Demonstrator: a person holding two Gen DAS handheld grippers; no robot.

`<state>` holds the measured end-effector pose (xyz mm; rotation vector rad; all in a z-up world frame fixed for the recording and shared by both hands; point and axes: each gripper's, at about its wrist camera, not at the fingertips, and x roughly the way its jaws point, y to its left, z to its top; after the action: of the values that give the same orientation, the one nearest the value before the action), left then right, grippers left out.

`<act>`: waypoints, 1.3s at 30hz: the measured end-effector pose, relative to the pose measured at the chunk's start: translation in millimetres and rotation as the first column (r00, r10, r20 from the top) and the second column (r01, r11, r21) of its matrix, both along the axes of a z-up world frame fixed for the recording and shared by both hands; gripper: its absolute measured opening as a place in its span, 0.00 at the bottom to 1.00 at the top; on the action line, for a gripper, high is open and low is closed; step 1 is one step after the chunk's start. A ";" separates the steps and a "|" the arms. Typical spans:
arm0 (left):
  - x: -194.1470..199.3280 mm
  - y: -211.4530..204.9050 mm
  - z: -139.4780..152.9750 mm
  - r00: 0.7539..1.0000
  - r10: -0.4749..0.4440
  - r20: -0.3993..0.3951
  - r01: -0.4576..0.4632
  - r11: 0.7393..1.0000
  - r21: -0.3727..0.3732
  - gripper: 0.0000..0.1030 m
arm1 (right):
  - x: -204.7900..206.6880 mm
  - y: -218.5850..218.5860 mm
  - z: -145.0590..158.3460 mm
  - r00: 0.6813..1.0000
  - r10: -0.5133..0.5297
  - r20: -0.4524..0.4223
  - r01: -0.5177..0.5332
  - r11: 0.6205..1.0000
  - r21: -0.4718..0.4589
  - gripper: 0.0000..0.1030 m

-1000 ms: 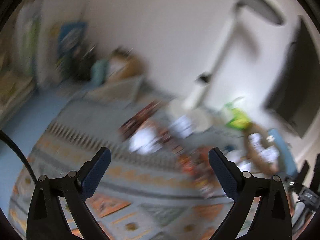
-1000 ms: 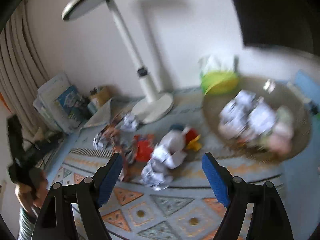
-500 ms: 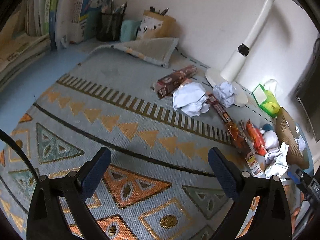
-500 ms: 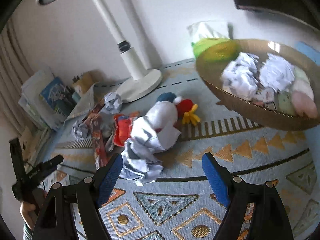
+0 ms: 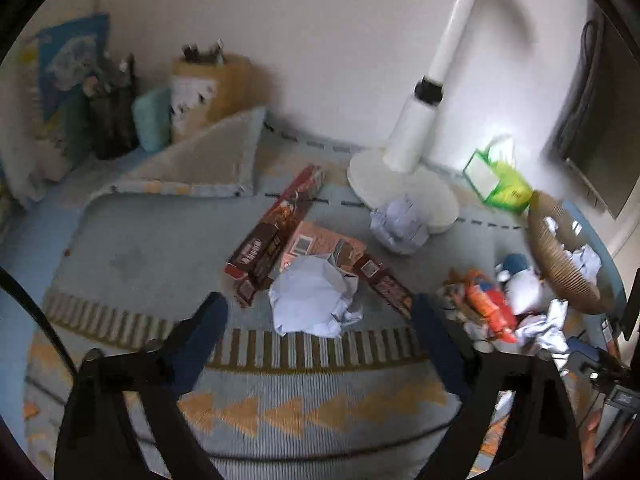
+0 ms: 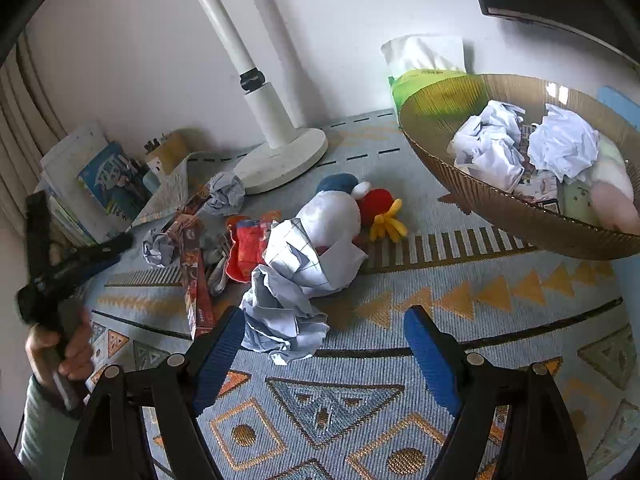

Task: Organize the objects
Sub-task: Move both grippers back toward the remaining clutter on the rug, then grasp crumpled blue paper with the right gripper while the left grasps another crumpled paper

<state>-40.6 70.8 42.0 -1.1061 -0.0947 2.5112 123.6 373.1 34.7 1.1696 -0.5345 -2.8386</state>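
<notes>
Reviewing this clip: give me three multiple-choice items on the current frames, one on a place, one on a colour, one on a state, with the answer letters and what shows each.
1. Where does the plush toy lie?
A. in the basket
B. on the mat
C. on the lamp base

2. What colour is the tissue pack behind the basket?
A. green
B. purple
C. black

3. How is the right tool?
A. shut on paper
B. shut, empty
C. open

Answers: B, the toy rests on the patterned mat left of the basket; A, its wrapper is bright green; C, its fingers stand wide apart beside a crumpled paper.

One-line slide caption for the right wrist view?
Open right gripper nears crumpled paper beside plush toy; basket holds paper.
</notes>
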 end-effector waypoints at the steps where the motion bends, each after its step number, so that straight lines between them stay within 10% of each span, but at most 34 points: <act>1: -3.5 0.9 -3.8 1.000 0.002 0.007 -0.002 1.000 0.006 0.80 | -0.2 0.4 -0.5 1.000 -0.001 0.003 0.001 1.000 -0.001 0.78; 11: -18.4 6.3 -16.9 0.998 -0.047 0.029 0.044 0.996 0.080 0.48 | -7.0 -13.8 -11.1 0.998 0.010 0.054 -0.014 0.998 0.068 0.78; 16: -14.2 5.6 -15.6 0.999 -0.034 0.006 0.034 0.996 0.080 0.46 | -11.0 -23.2 -8.7 0.997 0.015 0.073 -0.023 0.994 0.107 0.78; 20: -9.6 -1.6 -12.2 1.000 -0.002 -0.020 0.004 0.995 0.096 0.46 | -27.3 -22.0 -20.6 0.991 0.052 0.121 -0.039 0.993 -0.108 0.85; 28: -2.6 1.7 -8.0 0.999 -0.018 -0.049 0.021 0.997 0.068 0.46 | -32.0 -49.8 -15.3 0.990 0.039 0.136 -0.042 0.999 0.023 0.80; 34: -3.2 1.2 -8.7 0.999 -0.016 -0.045 0.020 0.997 0.072 0.46 | -24.1 -24.7 -16.6 0.995 0.014 0.094 -0.001 0.990 -0.138 0.78; 39: -7.7 -2.3 -11.7 1.000 -0.014 -0.021 0.016 0.996 0.092 0.46 | -27.1 -32.1 -14.9 0.996 0.007 0.090 0.000 0.997 -0.081 0.74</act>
<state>-48.3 68.4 30.3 -1.0409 -0.1932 2.4776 96.6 341.0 19.9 1.2879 -0.6444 -2.7433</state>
